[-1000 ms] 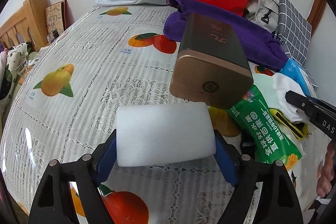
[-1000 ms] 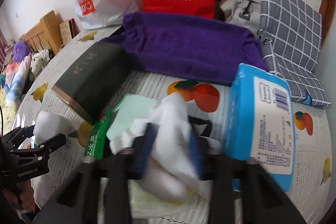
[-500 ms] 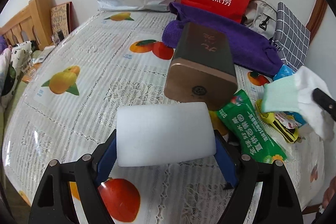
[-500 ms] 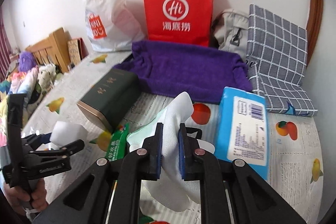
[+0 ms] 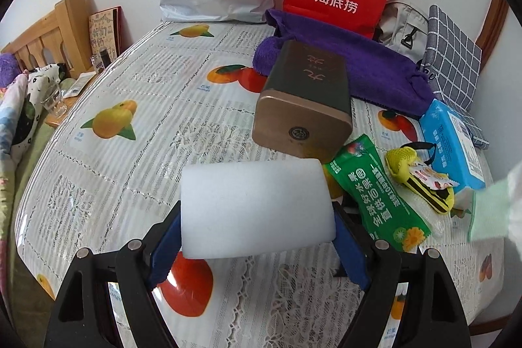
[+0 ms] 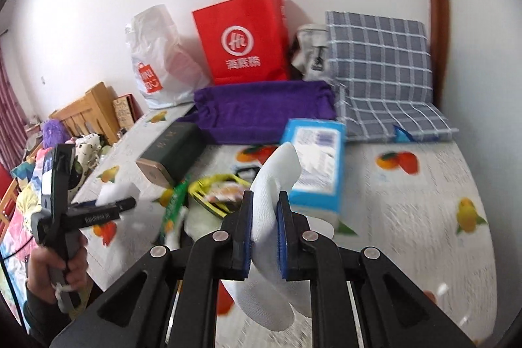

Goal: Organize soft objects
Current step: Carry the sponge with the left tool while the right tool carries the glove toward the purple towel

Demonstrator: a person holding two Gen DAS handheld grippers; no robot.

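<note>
R gripper (image 6: pixel 263 229) now holds the white cloth (image 6: pixel 275 181) well up off the table; half a sec ago it was lower, just over the clutter, and a sec ago it was down in the pile w/ the cloth bunched on the tabletop. Jaws clamped tight on the cloth's middle, top flopping fwd, tail hanging below the fingers. In the L view the cloth has slid from beside the green snack packet (image 5: pixel 375 194) out to the far right edge, w/ a pale green cloth (image 5: pixel 486 214) showing there too – can't tell if it's attached or a separate piece.

L gripper (image 5: pixel 257 230) is unchanged: jaws clamped on the white foam block (image 5: pixel 256 207), pads on both ends, held above the fruit-print tablecloth (image 5: pixel 146 152). Only the view has risen a bit, so more table shows.

With the cloth lifted away, the yellow mesh item (image 5: pixel 421 181) and blue tissue pack (image 5: pixel 453 145) sit uncovered near the brown tin (image 5: pixel 303 100).

Meaning: both soft items are picked & airborne, neither placed yet. Prob. next is carrying them to a spot, maybe by the purple towel (image 6: pixel 264 110) – a guess only.
</note>
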